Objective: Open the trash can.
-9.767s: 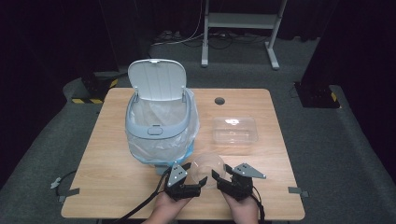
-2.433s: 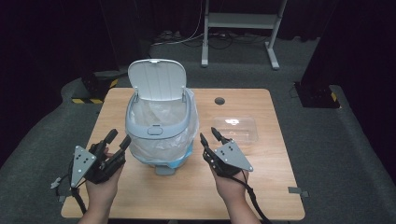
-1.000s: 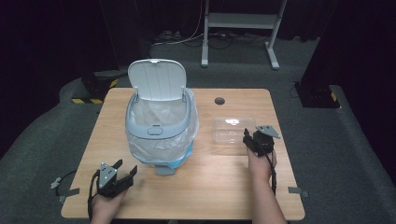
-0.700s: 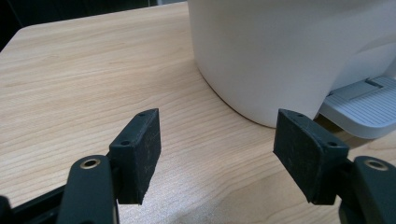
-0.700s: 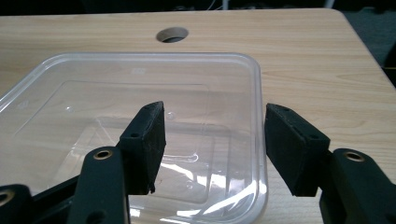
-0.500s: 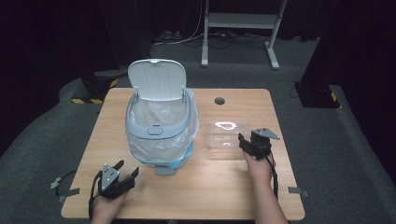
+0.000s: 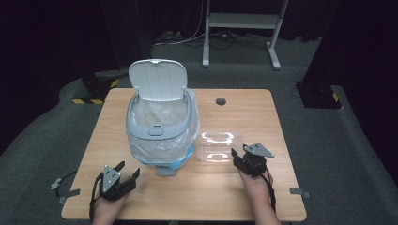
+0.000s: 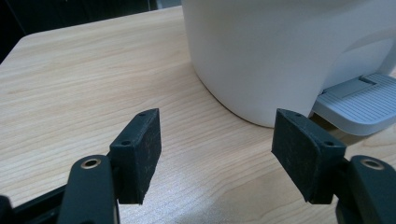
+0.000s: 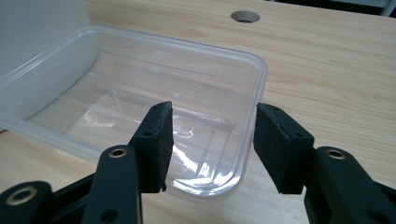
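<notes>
A grey-white pedal bin [image 7: 160,126] stands at the table's left centre, lid up, with a clear liner inside. To its right lies a clear plastic container [image 7: 218,146], almost touching it. My right gripper [image 7: 236,158] is at that container's right end. In the right gripper view its jaws [image 9: 210,144] straddle the container's [image 9: 140,102] end wall, one pad inside and one outside. They have just been closing but still stand apart, so the gripper is open. My left gripper [image 7: 127,171] rests near the front left, open and empty [image 8: 217,149], pointing at the bin's base [image 8: 280,51].
The bin's foot pedal [image 8: 364,100] sticks out toward the table's front edge [image 7: 187,218]. A cable hole [image 7: 220,101] sits in the tabletop behind the container. Bare wood lies in front of both hands. A metal stand [image 7: 241,23] is on the floor beyond the table.
My right gripper has moved left and toward the table's front, and the clear container has slid with it toward the bin. Its jaws have narrowed. The left gripper has stayed put.
</notes>
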Demonstrator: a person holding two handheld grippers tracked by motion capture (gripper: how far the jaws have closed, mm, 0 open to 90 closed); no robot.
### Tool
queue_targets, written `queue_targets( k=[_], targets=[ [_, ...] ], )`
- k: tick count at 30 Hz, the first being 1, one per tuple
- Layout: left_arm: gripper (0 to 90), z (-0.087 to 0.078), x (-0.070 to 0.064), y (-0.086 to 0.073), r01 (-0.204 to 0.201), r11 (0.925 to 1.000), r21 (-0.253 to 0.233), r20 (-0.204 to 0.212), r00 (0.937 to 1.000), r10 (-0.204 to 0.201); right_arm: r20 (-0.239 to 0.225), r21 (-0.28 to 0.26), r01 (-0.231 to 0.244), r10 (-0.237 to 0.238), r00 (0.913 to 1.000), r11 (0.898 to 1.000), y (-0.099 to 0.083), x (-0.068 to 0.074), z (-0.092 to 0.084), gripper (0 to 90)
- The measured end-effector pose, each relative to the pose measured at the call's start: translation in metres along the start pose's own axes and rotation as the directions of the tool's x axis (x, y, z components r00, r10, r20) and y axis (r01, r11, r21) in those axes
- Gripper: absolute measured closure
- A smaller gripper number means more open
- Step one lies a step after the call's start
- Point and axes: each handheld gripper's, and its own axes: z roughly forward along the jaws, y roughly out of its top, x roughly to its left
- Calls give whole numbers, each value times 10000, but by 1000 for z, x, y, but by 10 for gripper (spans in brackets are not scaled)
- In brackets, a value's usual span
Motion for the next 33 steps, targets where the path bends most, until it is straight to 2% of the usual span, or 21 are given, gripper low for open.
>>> queue_targets(
  k=[5,8,14,18,25,33],
  targets=[
    [353,-1,0,0,16,10000,-74,39,10000,-16,-181,-67,29,-30,9998,10000,-6,15,-9,483],
    [354,0,0,0,-51,10000,-61,26,10000,51,-128,-71,139,-140,9998,9999,-4,20,-7,418],
    [352,-1,0,0,-1,10000,-72,41,10000,1,104,-21,-671,671,9977,9977,3,18,13,286],
    [353,-1,-1,0,-83,9999,-66,86,9999,84,-350,203,-1540,1547,9873,9879,3,12,19,256],
    [353,-2,0,0,-73,10000,-54,122,9999,74,-1083,434,-1842,1879,9762,9819,0,10,17,286],
    [354,-2,-2,0,-169,9998,-75,102,9998,170,-1411,542,-2020,2078,9679,9779,-4,8,14,284]
  ],
)
